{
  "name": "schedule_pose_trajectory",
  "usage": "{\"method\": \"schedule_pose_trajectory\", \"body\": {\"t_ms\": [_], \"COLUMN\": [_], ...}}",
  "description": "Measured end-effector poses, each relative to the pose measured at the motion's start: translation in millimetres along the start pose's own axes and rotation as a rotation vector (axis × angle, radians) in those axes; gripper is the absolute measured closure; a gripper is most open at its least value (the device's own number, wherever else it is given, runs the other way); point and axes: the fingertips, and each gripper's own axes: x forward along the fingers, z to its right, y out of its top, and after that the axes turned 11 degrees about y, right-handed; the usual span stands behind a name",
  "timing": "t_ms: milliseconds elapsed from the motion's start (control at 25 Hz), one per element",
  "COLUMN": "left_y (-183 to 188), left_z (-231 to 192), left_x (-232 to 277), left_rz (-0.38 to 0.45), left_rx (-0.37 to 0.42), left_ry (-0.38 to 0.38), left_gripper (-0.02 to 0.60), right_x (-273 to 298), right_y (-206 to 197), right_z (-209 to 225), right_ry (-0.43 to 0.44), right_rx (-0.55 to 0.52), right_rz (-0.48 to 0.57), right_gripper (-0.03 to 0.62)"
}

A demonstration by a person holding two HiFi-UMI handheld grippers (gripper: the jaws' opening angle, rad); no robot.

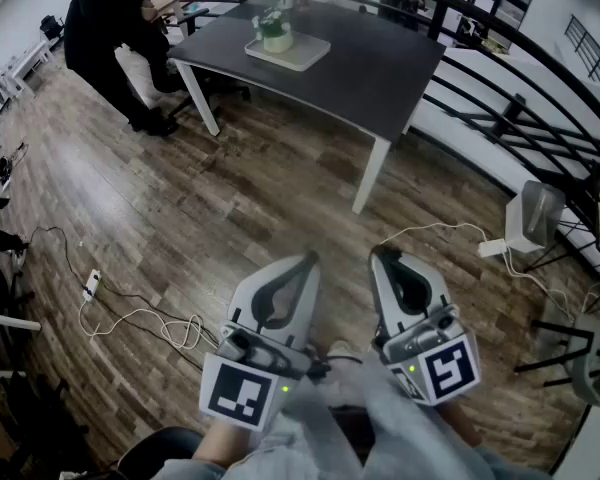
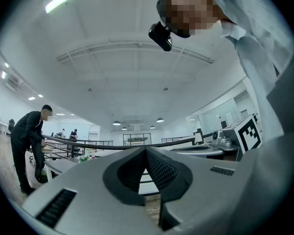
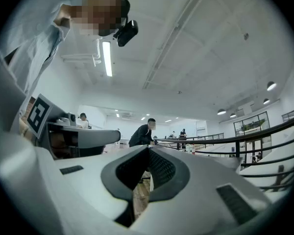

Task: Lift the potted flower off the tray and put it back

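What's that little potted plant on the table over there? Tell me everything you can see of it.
The potted flower is small and far off, so fine detail is lost. It has a round, pale pot, whitish-green as it looks, with green leaves and what may be pale blossoms above. It stands upright on a light, flat square tray, toward the tray's left side in the head view, on the dark grey table. Only the tray touches it.

Tray [image 1: 305, 56]: pale, rectangular, laid flat on dark table [image 1: 380, 68]. Potted flower [image 1: 275, 30]: green leaves, white pot, upright, seated on tray's left part.
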Motion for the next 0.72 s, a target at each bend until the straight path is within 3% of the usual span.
{"method": "schedule_pose_trajectory", "body": {"t_ms": [720], "left_y": [3], "left_z": [19], "left_x": [12], "left_rz": [-0.002], "left_rx": [-0.003], "left_ry": [0.026], "left_gripper": [0.580], "right_x": [-27], "right_y": [5], "right_z": [20], "right_ry": [-0.006], "right_rx": [-0.035], "right_rz": [0.020], "right_gripper": [0.594]}}
